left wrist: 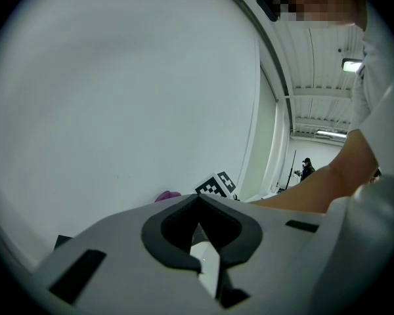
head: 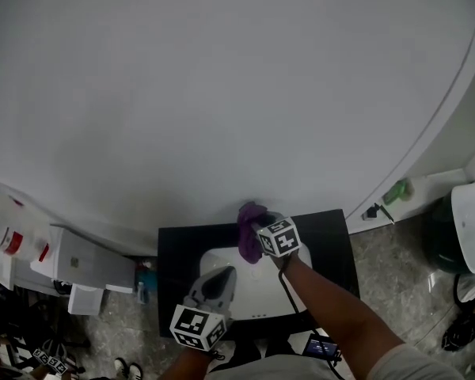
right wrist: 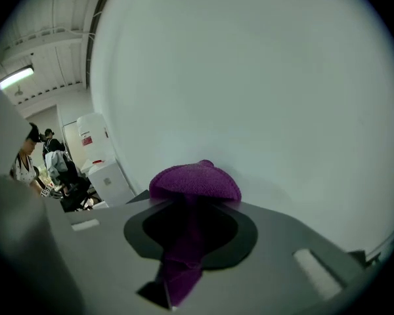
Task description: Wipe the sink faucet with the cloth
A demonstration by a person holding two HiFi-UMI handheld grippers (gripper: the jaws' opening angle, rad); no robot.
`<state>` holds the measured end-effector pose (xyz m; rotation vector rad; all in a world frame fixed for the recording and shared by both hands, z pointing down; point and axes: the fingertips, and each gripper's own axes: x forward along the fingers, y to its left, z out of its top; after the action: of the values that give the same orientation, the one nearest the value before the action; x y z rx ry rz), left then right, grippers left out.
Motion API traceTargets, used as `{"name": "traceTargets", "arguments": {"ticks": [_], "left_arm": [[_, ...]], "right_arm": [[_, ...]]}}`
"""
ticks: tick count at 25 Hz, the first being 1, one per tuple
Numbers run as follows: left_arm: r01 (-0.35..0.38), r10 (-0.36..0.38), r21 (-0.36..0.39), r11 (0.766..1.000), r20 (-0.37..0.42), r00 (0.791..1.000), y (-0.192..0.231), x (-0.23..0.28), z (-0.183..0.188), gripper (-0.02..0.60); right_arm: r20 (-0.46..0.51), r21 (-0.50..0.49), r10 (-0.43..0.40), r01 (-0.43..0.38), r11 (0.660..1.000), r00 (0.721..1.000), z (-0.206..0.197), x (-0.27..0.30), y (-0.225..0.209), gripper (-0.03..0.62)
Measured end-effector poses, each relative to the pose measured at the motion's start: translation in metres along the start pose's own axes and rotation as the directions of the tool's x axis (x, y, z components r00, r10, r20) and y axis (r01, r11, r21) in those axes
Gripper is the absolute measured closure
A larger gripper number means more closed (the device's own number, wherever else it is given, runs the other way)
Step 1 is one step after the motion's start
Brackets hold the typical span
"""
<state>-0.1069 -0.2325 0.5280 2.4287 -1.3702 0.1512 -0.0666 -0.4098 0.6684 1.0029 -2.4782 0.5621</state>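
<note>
"Where's the purple cloth?"

"Pinched in the right gripper's fingers, bunched at the sink's far edge by the wall. I'd judge the faucet is hidden there."

"Left gripper?"

"Fingers pressed together, empty, over the sink's near edge."

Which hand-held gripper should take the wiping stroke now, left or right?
Right. The right hand-held gripper is shut on the purple cloth at the back of the sink. The left hand-held gripper is shut, empty, nearer the front.
</note>
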Motion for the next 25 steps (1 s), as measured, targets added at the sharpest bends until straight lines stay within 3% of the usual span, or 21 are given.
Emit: {"name": "traceTargets", "arguments": {"ticks": [4,9,17,25], "left_arm": [[0.001,-0.001,-0.012,1.0,0.007,1.0,0.007,-0.002,0.0,0.577],[-0.001,0.001,-0.021,1.0,0.01,1.0,0.01,-0.005,-0.001,0.577],[-0.02,0.02,-0.018,1.0,0.0,1.0,0.006,-0.009,-0.006,0.577],[-0.016,0.016,-0.025,1.0,0.008,1.0,0.006,-0.011,-0.004,0.577]], "right_arm": [[-0.013,0.029,0.049,-0.048,0.998,0.999,-0.034,-0.024,0.027,0.525],[-0.111,0.078,0.087,-0.078,0.994,0.99,-0.116,-0.051,0.057,0.525],[-0.077,0.012,0.011,-0.01,1.0,0.997,-0.096,-0.007,0.031,0.523],[-0.151,-0.014,0.063,-0.066,0.998,0.986,-0.141,-0.042,0.069,0.523]]}}
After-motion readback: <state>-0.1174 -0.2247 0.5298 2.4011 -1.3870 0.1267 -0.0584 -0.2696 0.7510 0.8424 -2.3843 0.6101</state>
